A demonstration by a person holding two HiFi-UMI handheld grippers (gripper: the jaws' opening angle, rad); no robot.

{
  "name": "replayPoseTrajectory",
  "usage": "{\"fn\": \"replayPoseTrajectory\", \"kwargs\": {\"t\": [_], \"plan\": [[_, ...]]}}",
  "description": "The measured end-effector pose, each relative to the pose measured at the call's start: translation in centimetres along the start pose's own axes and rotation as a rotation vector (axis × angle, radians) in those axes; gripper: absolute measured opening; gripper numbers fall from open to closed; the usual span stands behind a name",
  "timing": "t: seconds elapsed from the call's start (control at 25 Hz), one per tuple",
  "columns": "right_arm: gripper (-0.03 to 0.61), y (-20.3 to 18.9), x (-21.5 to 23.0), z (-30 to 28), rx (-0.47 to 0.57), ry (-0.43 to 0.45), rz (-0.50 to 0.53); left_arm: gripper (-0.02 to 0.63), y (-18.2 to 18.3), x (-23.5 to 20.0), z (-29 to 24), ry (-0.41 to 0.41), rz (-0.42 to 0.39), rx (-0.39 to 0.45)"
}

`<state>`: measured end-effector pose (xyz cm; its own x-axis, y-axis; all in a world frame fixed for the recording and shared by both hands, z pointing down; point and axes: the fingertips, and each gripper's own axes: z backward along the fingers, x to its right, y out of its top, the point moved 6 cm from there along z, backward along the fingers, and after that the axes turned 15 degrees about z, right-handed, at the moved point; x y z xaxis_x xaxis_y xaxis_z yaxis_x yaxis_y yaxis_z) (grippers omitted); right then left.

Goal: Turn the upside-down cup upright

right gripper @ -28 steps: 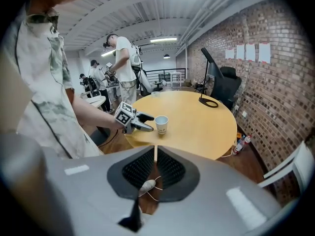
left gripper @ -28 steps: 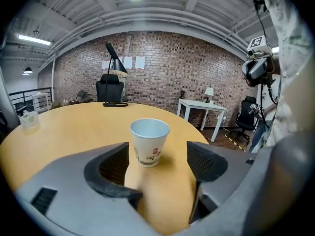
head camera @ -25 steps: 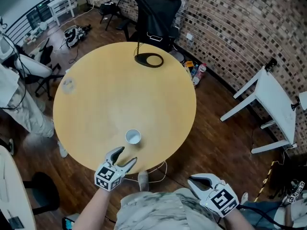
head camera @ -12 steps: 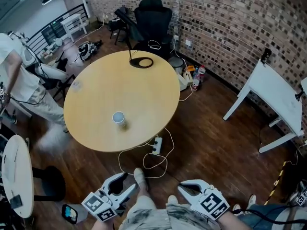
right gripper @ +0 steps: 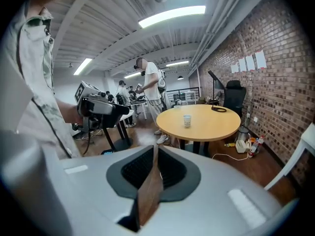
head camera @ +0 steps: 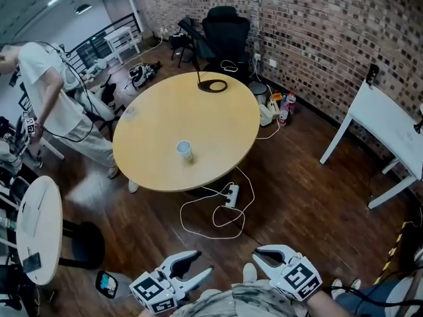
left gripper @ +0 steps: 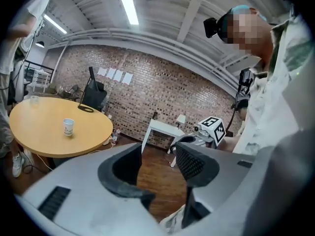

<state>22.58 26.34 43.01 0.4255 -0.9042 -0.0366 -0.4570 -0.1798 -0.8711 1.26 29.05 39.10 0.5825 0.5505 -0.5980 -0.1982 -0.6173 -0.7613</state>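
Note:
The white paper cup (head camera: 184,150) stands upright, mouth up, on the round wooden table (head camera: 198,121), alone near its front edge. It also shows far off in the left gripper view, cup (left gripper: 68,127), and in the right gripper view, cup (right gripper: 187,120). Both grippers hang close to my body, well back from the table over the wooden floor. My left gripper (head camera: 203,261) has a gap between its jaws, which are closing with nothing between them (left gripper: 156,157). My right gripper (head camera: 256,255) has its fingertips together and holds nothing (right gripper: 155,154).
A black lamp base (head camera: 211,84) and a clear glass (head camera: 130,113) sit on the table's far side. A power strip with cable (head camera: 230,195) lies on the floor. A person in white (head camera: 56,91), a black chair (head camera: 228,28), a white table (head camera: 386,134) and a small round table (head camera: 39,230) surround it.
The view has drawn well back from the table. Both grippers pulled away from the cup toward my body. The left jaws have narrowed. The cup has stayed upright on the table.

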Motion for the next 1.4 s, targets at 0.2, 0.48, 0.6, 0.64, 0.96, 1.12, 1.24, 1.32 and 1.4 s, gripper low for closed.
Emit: {"fn": "replayPoseTrajectory", "kwargs": {"t": [0.2, 0.48, 0.6, 0.64, 0.96, 1.12, 1.24, 1.32, 1.4], "plan": [[0.034, 0.9, -5.7, -0.4, 0.006, -0.028, 0.016, 0.221, -2.5, 1.8, 6.2, -0.006, 0.004, 0.015], [0.043, 3.3, -17.2, 0.5, 0.024, -0.069, -0.015, 0.221, -8.4, 2.8, 17.6, 0.051, 0.01, 0.007], [0.051, 4.0, -20.9, 1.8, 0.01, -0.097, -0.032, 0.201, -9.9, 3.2, 19.9, 0.014, 0.054, -0.014], [0.054, 4.0, -21.8, 2.3, 0.004, -0.099, -0.032, 0.198, -10.2, 3.5, 20.3, 0.004, 0.06, -0.016], [0.063, 4.9, -23.7, 5.9, 0.031, -0.107, 0.038, 0.196, -11.0, 7.6, 19.8, 0.008, 0.03, 0.011], [0.06, 4.8, -23.4, 8.1, 0.029, -0.094, 0.076, 0.195, -11.4, 10.6, 17.5, -0.004, 0.017, 0.029], [0.058, 3.8, -23.0, 10.3, 0.025, -0.087, 0.08, 0.195, -11.5, 13.5, 15.1, -0.012, -0.033, 0.003], [0.057, 3.2, -22.6, 11.8, 0.029, -0.081, 0.081, 0.191, -11.4, 15.5, 13.8, -0.017, -0.045, -0.001], [0.055, 2.9, -22.2, 13.2, 0.038, -0.069, 0.094, 0.19, -11.2, 17.4, 12.8, -0.02, -0.046, 0.013]]}}
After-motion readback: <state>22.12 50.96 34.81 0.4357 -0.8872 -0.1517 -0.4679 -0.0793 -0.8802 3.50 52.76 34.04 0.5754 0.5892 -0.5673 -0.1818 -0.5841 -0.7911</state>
